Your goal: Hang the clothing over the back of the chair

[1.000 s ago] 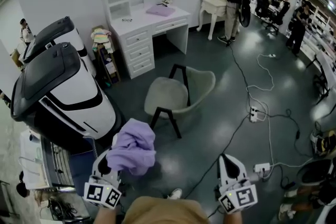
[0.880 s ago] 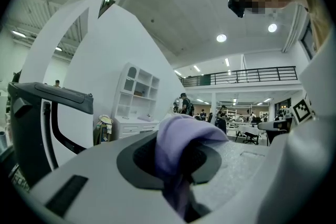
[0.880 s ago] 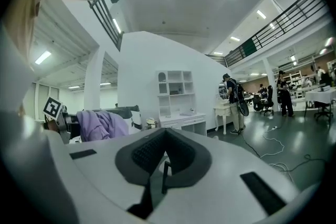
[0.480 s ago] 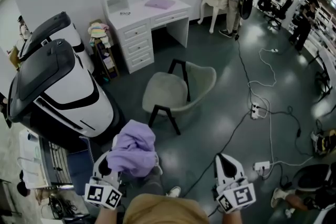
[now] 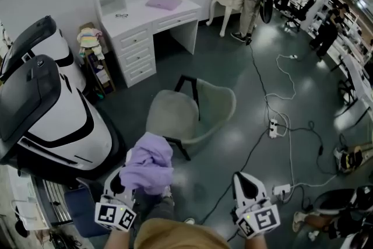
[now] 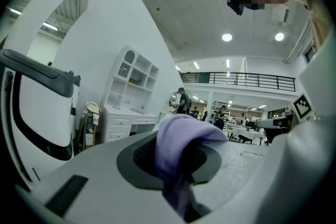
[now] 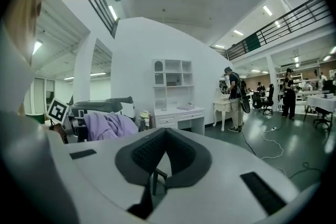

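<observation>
Overhead, the left gripper [image 5: 122, 175] holds a bunched purple garment [image 5: 148, 163] above the floor, near the grey chair [image 5: 175, 116] but apart from it; the right gripper [image 5: 243, 176] hangs well to its right. From the left gripper view, the jaws are nearly closed, pinching the garment's fabric. From the right gripper view, the jaws meet at their tips with nothing between them.

one lilac garment [image 5: 148, 161], one grey chair [image 5: 175, 116], one white surface with drawers [image 5: 143, 11], two white power strips [image 5: 272, 125] — and two hand-held grippers: the left hand-held gripper [image 5: 129, 176], the right hand-held gripper [image 5: 243, 179].
</observation>
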A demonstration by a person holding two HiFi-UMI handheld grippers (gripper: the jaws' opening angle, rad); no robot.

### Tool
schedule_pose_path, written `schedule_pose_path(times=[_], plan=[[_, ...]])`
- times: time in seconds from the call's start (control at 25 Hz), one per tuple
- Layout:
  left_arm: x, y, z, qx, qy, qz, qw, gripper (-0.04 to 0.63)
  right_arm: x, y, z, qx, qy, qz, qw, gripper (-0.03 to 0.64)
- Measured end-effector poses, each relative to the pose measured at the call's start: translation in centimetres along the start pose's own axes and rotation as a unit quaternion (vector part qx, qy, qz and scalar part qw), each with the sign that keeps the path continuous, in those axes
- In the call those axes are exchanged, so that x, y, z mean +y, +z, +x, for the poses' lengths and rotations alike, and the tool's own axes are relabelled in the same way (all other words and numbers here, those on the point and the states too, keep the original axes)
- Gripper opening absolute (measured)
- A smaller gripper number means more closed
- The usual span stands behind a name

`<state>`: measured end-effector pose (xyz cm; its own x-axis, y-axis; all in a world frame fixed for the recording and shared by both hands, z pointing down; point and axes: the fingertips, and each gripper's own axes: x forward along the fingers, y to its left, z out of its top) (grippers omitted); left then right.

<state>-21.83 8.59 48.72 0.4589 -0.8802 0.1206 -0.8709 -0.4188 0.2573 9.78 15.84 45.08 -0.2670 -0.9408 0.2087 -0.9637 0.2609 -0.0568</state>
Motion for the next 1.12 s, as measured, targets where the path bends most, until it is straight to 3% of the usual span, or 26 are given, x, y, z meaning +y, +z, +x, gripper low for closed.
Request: schedule_pose_path(times=[0.24,0.48,0.8,1.12], plan=[[5.7,3.0,8.4,-0.001,-0.04,-0.004,0.9992,0.049,0.0,4.0,10.1,0.006,-0.027,-0.02,0.999,0.003],[8.6,3.2,13.7,0.013,-0.064,-0.017,0.9977,0.049,-0.6,4.4,14.9,0.021,-0.052,-0.019,0.998,0.003],[8.7,2.1,18.3,0.039,-0.081,-0.037,0.9953,0.049,-4.2,4.8,16.3,0.022,-0.092,-0.006,0.995,0.005],[6.1,4.4,22.7,0.026,-0.087,-0.029,0.9955,0.049,-8.9,6.7,17.5,-0.012,-0.096,0.011,0.995,0.005]])
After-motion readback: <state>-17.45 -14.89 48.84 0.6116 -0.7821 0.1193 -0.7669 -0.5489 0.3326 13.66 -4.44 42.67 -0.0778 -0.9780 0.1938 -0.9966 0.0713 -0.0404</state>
